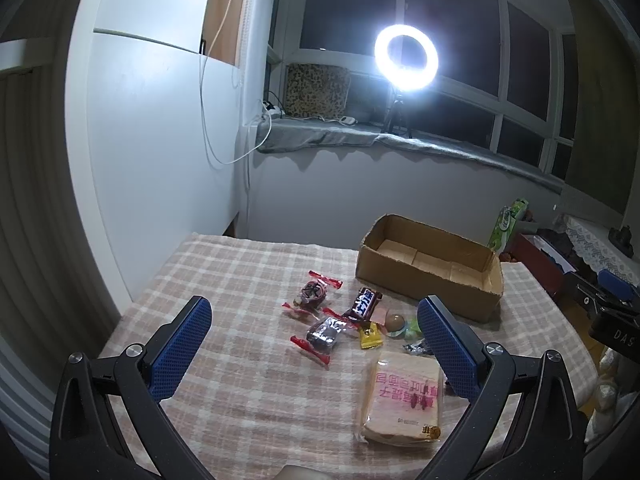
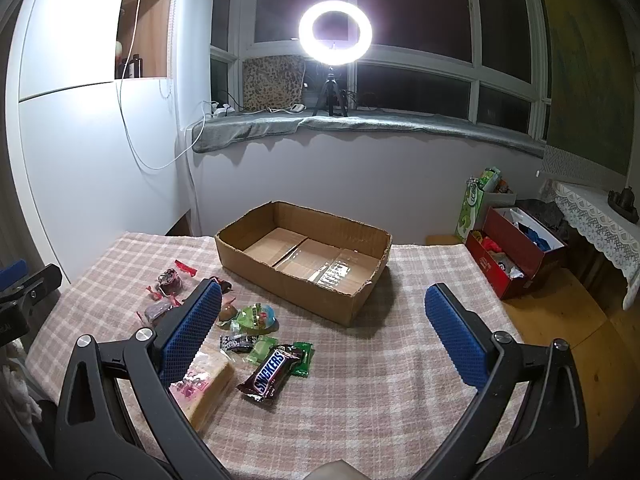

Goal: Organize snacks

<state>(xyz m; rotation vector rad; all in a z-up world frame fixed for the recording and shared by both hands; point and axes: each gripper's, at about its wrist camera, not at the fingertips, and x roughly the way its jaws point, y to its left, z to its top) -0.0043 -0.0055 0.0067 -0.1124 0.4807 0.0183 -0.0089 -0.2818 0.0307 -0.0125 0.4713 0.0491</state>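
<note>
An open-topped cardboard box (image 1: 430,280) (image 2: 288,284) stands on the far part of a checked tablecloth (image 2: 400,360), with nothing inside. In front of it lies a loose cluster of snacks: a Snickers bar (image 2: 272,372) (image 1: 364,304), a wrapped bread slice (image 1: 404,396) (image 2: 208,392), two red-wrapped sweets (image 1: 316,294), a yellow candy (image 1: 370,336), green packets (image 2: 300,358) and a round green jelly cup (image 2: 256,316). My left gripper (image 1: 314,306) hovers open above the snacks. My right gripper (image 2: 323,290) is open too, nothing between its fingers, and its left finger covers part of the cluster.
A lit ring light (image 2: 335,32) on a small tripod stands on the window sill behind. To the right, on the floor, sit a red box (image 2: 516,256) full of things and a green bag (image 2: 476,204). The table ends near a white cabinet (image 1: 140,160) on the left.
</note>
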